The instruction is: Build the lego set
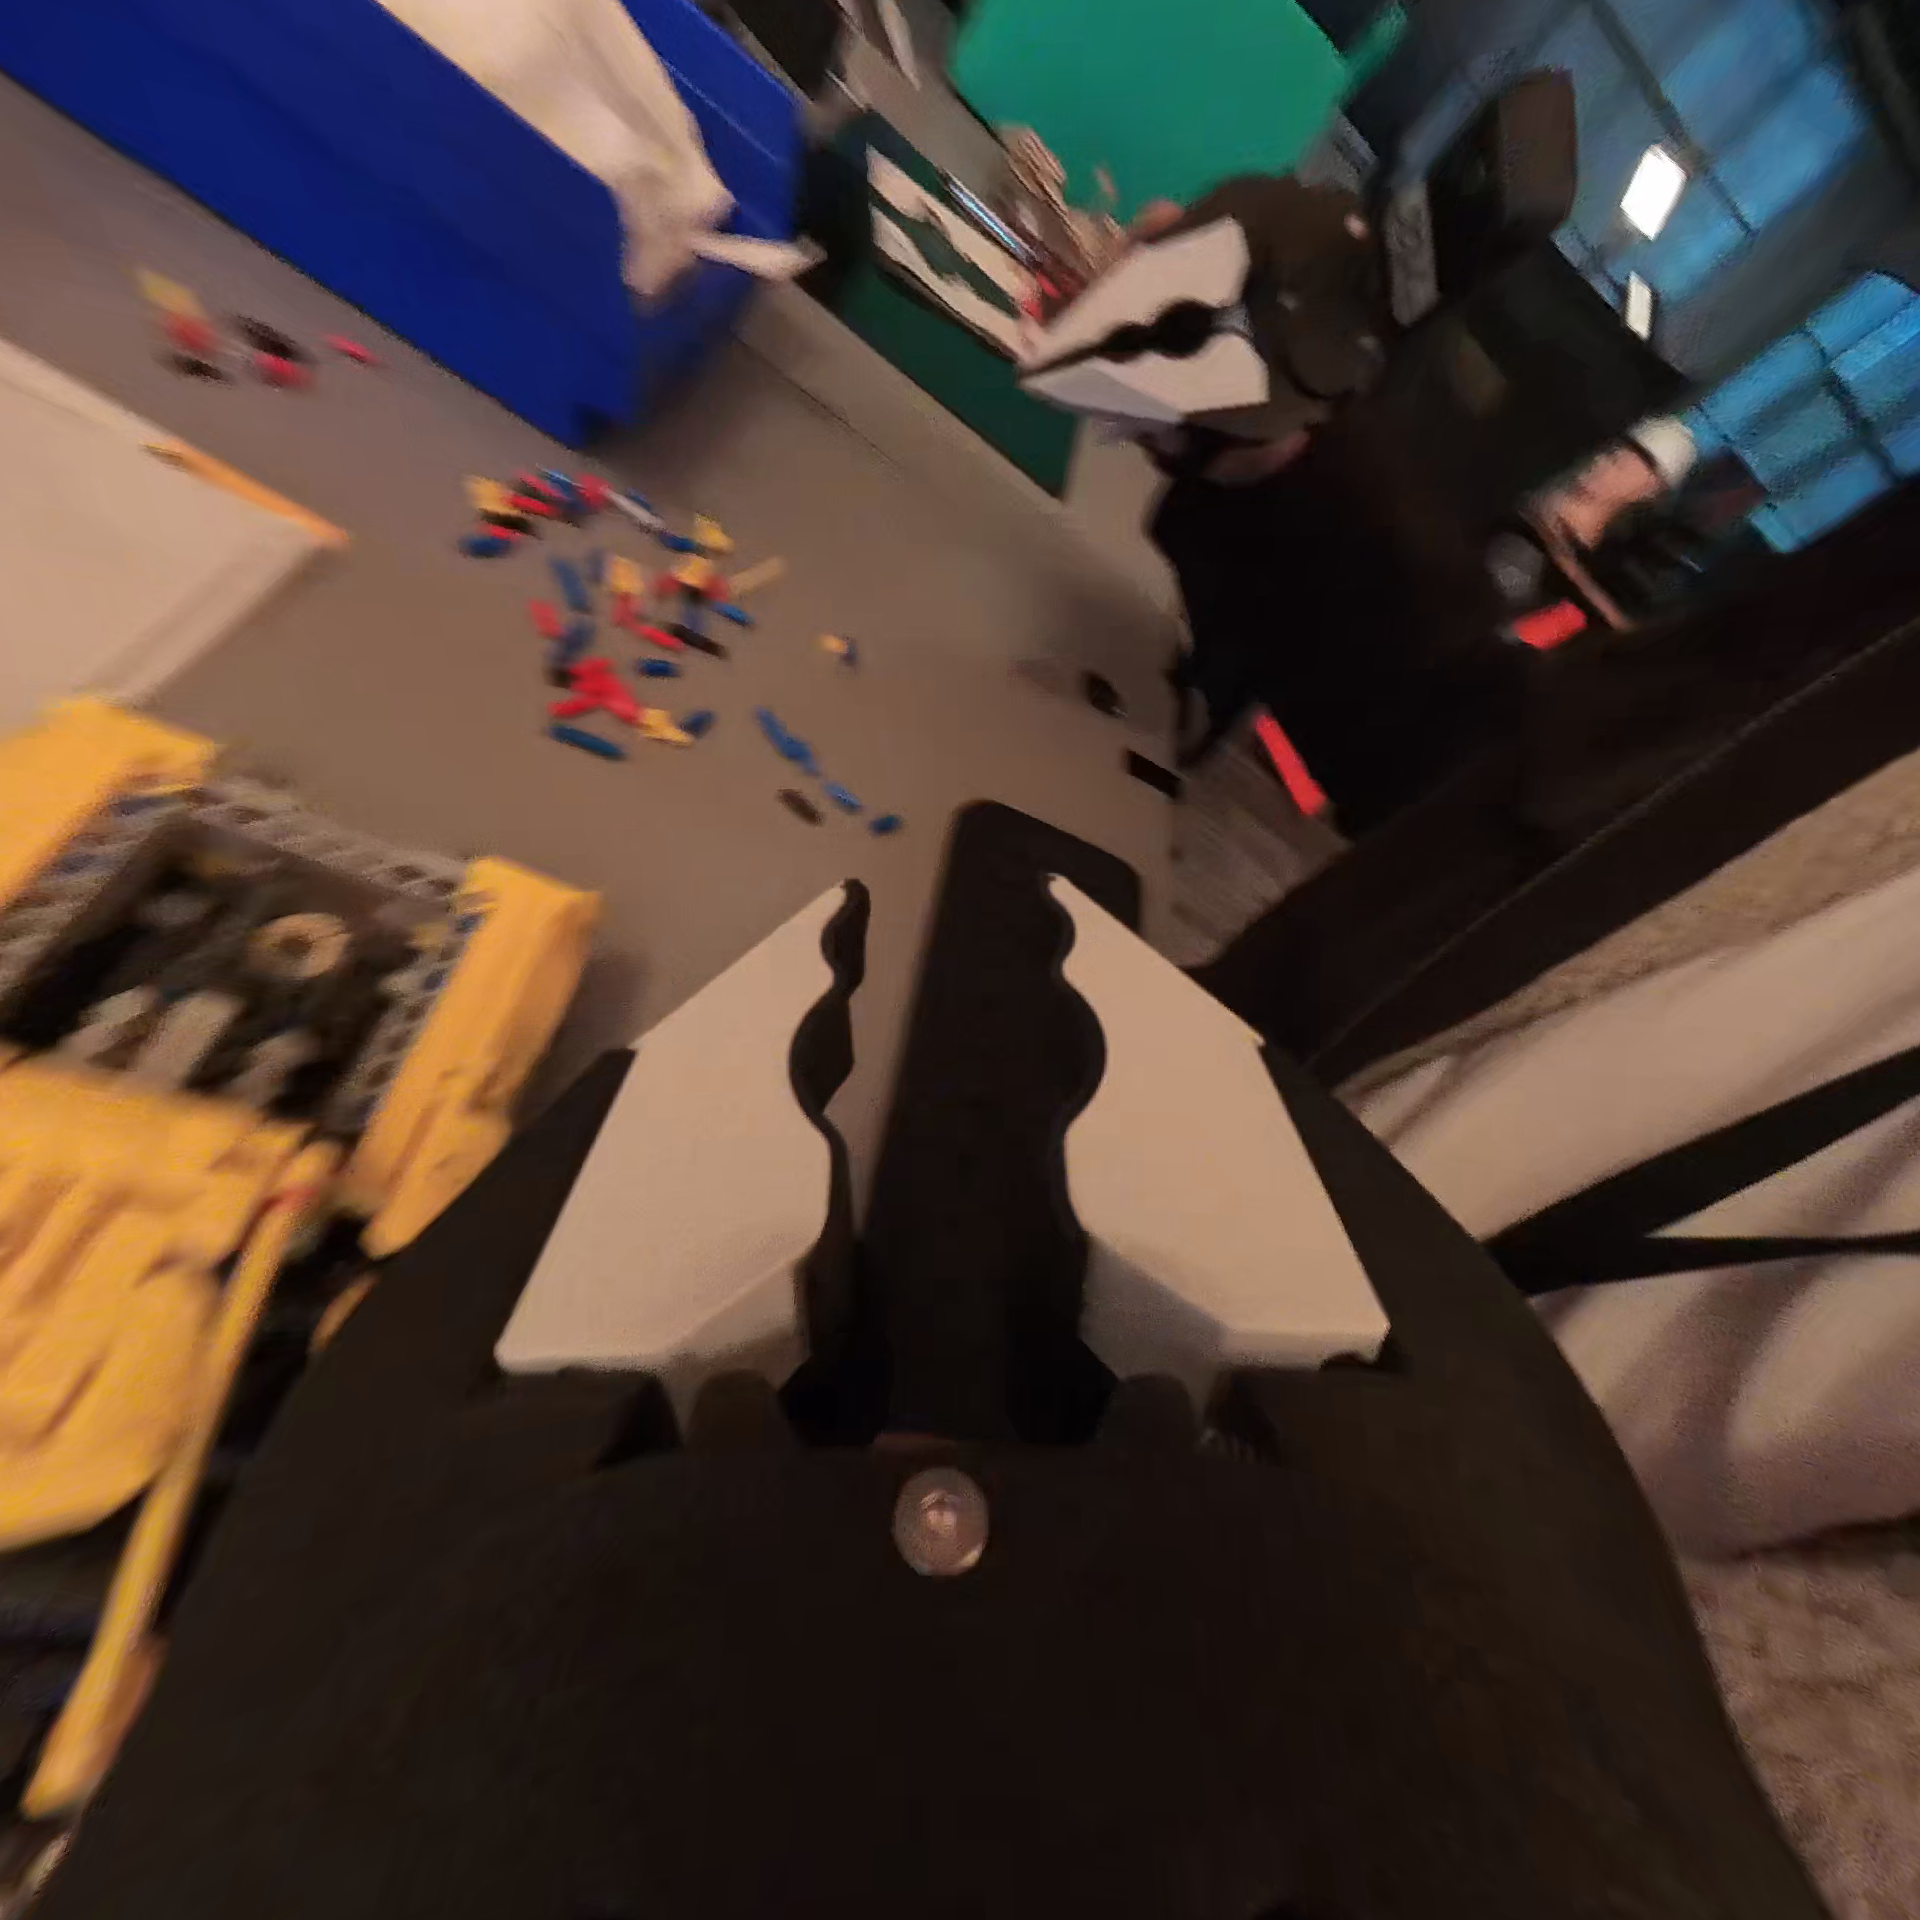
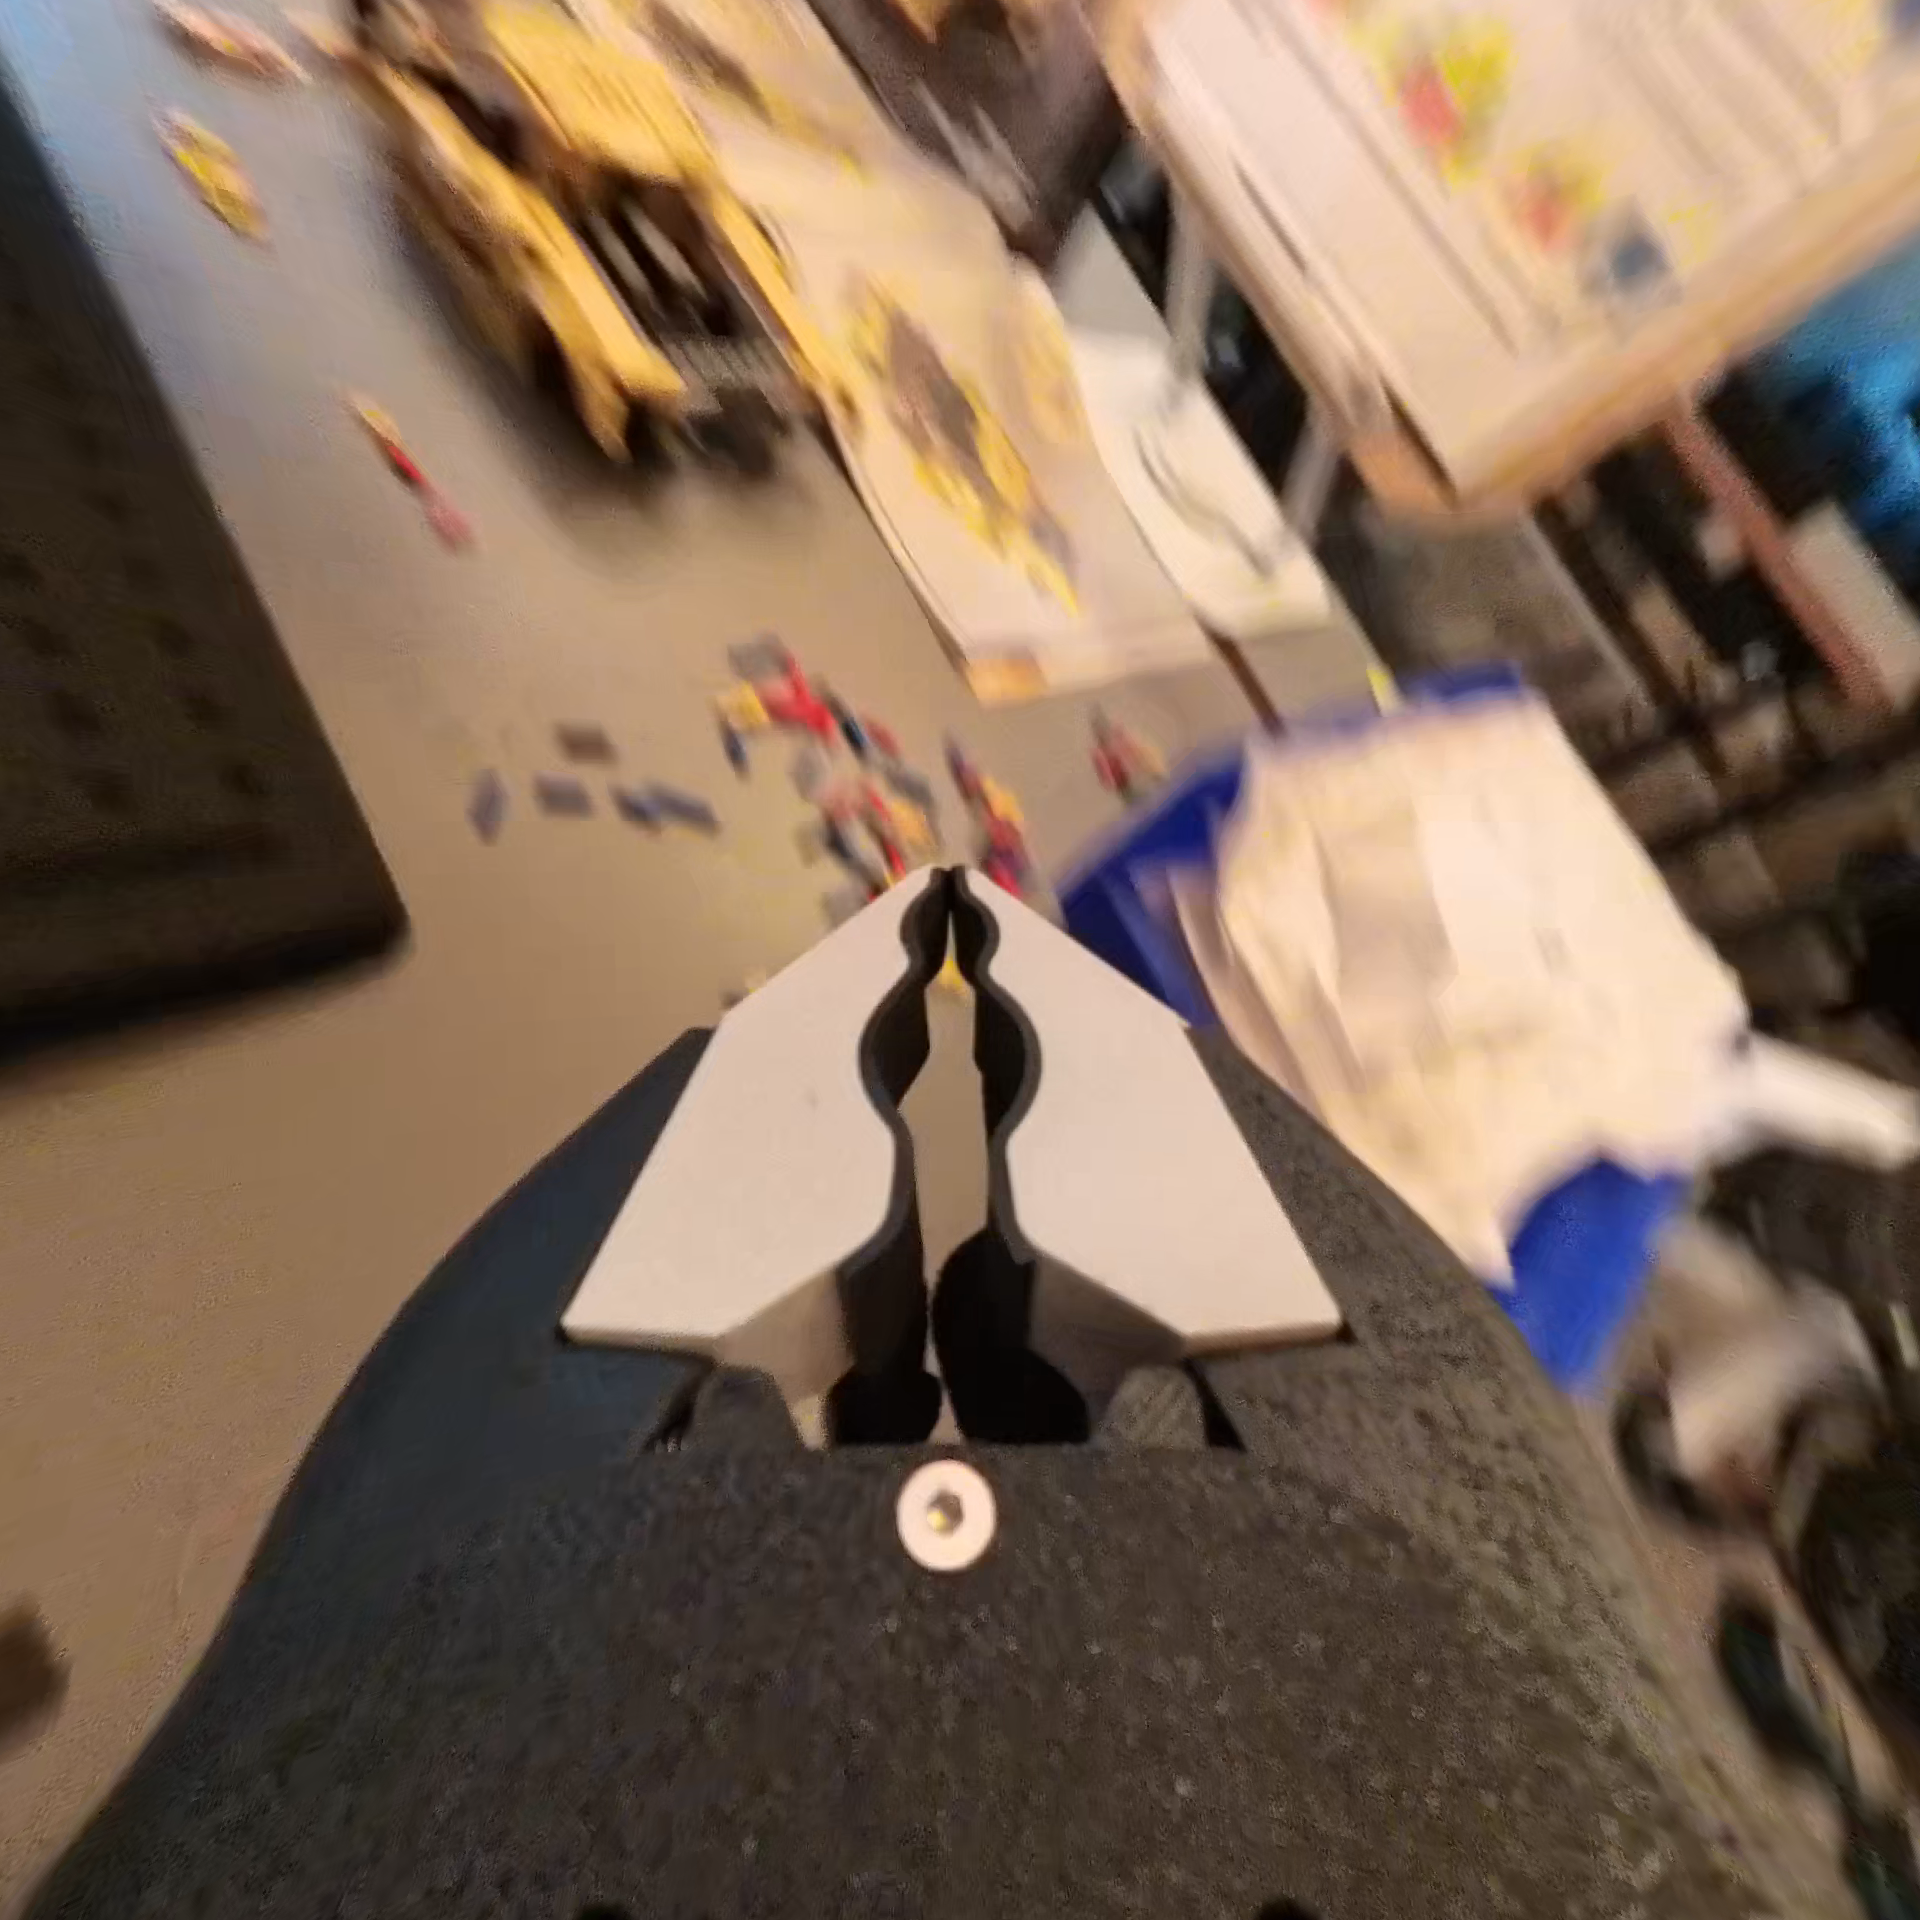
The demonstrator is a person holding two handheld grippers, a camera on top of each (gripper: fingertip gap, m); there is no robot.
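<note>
- A yellow and black lego model (image 1: 239,1018) sits on the grey table (image 1: 436,665), partly built, at the left of the left wrist view and at the far top of the right wrist view (image 2: 582,260); motion blur hides its detail.
- Loose red, blue and yellow pieces (image 1: 623,613) lie scattered mid-table, apart from the model; the right wrist view shows them just past the fingertips (image 2: 873,779).
- The left gripper (image 1: 951,894) is clamped on a flat black plate (image 1: 997,1039) that stands between its white fingers.
- The right gripper (image 2: 951,883) is closed, tips touching, with nothing visible between them; it also shows far off in the left wrist view (image 1: 1153,332).
- An open booklet (image 2: 987,457) lies beside the model.
- A blue bin (image 1: 416,197) with white bags inside stands at the table's far edge.
</note>
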